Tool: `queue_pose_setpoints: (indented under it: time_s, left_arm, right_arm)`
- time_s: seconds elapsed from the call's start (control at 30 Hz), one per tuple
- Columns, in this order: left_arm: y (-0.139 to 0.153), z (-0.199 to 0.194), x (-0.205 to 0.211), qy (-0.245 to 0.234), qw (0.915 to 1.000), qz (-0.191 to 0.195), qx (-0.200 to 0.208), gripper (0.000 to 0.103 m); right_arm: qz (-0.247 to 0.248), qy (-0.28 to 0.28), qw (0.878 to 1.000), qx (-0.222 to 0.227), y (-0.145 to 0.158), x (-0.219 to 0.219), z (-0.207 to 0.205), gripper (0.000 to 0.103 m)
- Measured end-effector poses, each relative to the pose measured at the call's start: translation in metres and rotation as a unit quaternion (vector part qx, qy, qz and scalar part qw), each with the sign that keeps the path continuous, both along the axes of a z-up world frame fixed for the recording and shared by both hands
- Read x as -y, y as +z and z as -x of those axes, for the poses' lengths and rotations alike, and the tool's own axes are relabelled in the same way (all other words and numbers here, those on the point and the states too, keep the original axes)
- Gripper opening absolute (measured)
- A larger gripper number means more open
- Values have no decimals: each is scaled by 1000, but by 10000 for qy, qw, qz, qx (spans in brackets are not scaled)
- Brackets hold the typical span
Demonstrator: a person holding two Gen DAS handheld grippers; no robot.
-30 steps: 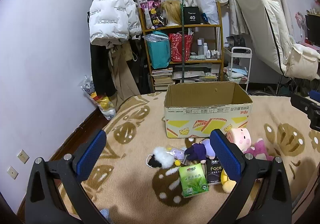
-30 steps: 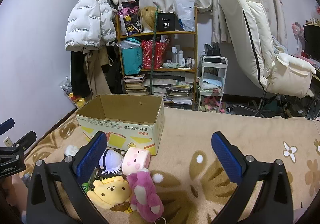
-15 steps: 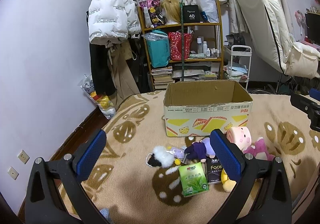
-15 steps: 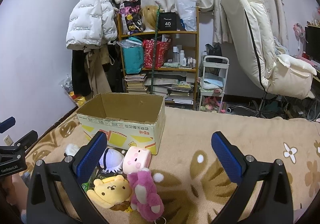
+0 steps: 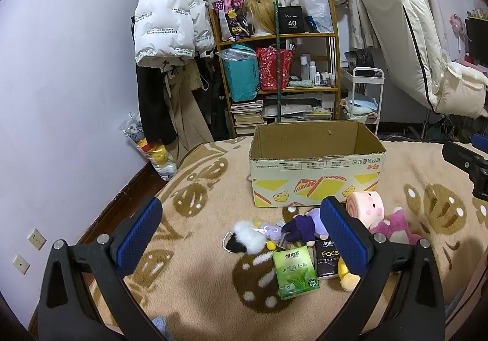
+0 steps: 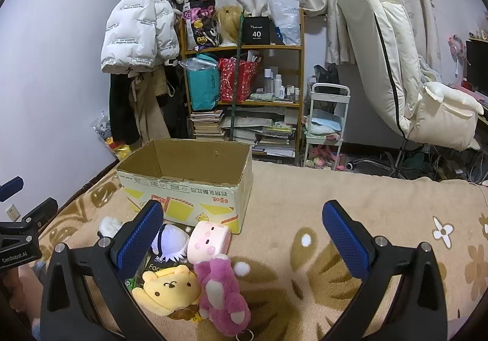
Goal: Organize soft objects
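Little has changed since the earlier frames: left gripper (image 5: 241,234) and right gripper (image 6: 242,234) stay wide, holding nothing. Plush toys (image 6: 195,268) (pink, yellow, purple) lie heaped at the cardboard box's (image 6: 186,188) 6 o'clock.

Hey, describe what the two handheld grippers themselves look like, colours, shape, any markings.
Both the left gripper and the right gripper have black, angular two-pronged frames with silver screws at the joints. Their fingers end in flat rectangular blue pads with a fine dimpled texture. In the right wrist view, white lettering marks the black body of the left gripper. No cables or sleeves show.
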State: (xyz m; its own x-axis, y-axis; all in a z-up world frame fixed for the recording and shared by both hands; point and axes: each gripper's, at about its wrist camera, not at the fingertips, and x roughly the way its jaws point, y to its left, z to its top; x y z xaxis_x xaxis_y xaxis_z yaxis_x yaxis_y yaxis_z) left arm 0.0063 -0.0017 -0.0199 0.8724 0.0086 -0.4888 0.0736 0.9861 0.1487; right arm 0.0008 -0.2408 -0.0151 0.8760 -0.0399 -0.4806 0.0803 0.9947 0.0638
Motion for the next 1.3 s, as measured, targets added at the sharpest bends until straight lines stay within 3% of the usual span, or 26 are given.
queue_pose_setpoints:
  time_s: [1.3]
  left_arm:
    - [-3, 0, -1, 0, 10000, -15, -36, 102]
  right_arm:
    - [14, 10, 10000, -38, 1, -1, -1, 103]
